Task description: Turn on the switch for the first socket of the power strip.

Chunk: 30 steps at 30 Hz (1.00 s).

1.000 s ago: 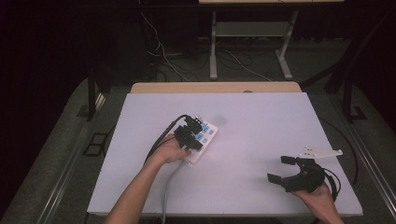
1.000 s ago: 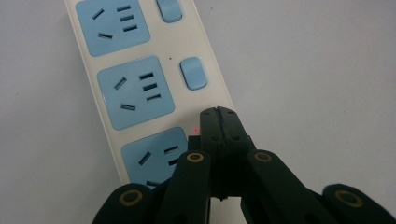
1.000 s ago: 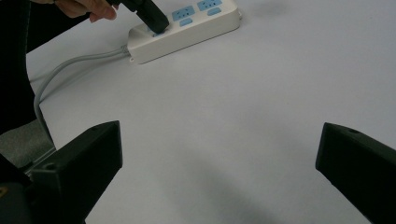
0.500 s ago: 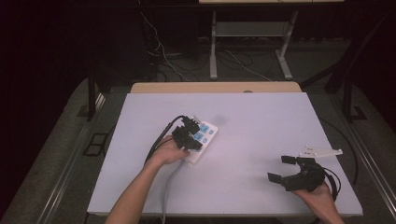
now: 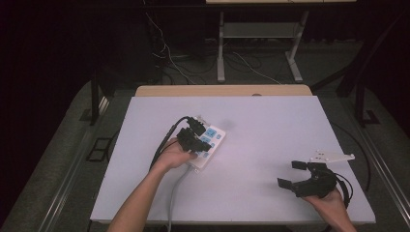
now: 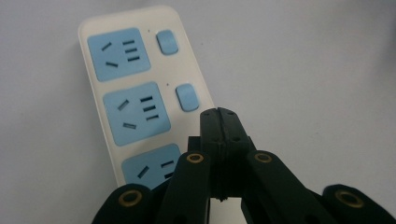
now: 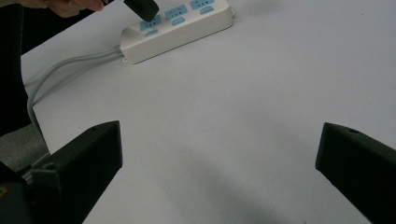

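Observation:
A white power strip (image 5: 212, 140) with blue sockets and blue switches lies left of the table's middle, and its grey cable (image 5: 175, 193) runs off the near edge. My left gripper (image 5: 202, 144) is over the strip's cable end. In the left gripper view its jaws are pressed together (image 6: 219, 114) with nothing between them, right over the strip (image 6: 140, 93) beside the third socket; I cannot tell whether they touch it. My right gripper (image 5: 292, 174) rests near the table's front right, wide open and empty (image 7: 219, 140), with the strip (image 7: 187, 23) far ahead of it.
The white tabletop (image 5: 270, 125) stretches bare between the strip and the right gripper. A wooden edge (image 5: 222, 90) borders the table's far side. Beyond it are a metal stand (image 5: 258, 48) and loose cables (image 5: 164, 53) on the dark floor.

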### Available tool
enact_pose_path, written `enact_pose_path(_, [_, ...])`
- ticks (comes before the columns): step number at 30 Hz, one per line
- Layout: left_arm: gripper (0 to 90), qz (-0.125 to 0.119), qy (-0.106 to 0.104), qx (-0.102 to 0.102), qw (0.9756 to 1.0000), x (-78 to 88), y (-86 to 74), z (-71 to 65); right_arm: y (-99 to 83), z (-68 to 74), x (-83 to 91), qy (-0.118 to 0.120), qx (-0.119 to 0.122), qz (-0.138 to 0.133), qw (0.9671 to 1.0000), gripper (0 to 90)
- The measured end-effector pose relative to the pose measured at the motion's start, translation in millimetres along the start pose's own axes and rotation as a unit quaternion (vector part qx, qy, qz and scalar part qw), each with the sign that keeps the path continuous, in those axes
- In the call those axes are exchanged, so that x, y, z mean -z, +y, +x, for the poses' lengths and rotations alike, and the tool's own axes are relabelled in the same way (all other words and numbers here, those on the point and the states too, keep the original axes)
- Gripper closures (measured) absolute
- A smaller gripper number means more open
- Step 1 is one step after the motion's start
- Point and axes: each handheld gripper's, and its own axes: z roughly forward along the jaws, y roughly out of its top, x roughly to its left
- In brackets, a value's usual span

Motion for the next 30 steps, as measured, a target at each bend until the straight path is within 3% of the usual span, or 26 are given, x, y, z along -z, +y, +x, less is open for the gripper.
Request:
enact_pose_path(9, [89.5, -0.030, 0.005, 0.000, 0.9995, 15.2, 5.5, 2.2, -0.3, 0.1, 0.3, 0.000, 0.000, 0.000, 1.0000, 0.2])
enact_pose_path(30, [89.3, -0.081, 0.025, 0.020, 0.9961, 53.9, -10.8, 17.0, -0.8, 1.8, -0.5, 0.000, 0.001, 0.000, 1.0000, 0.2])
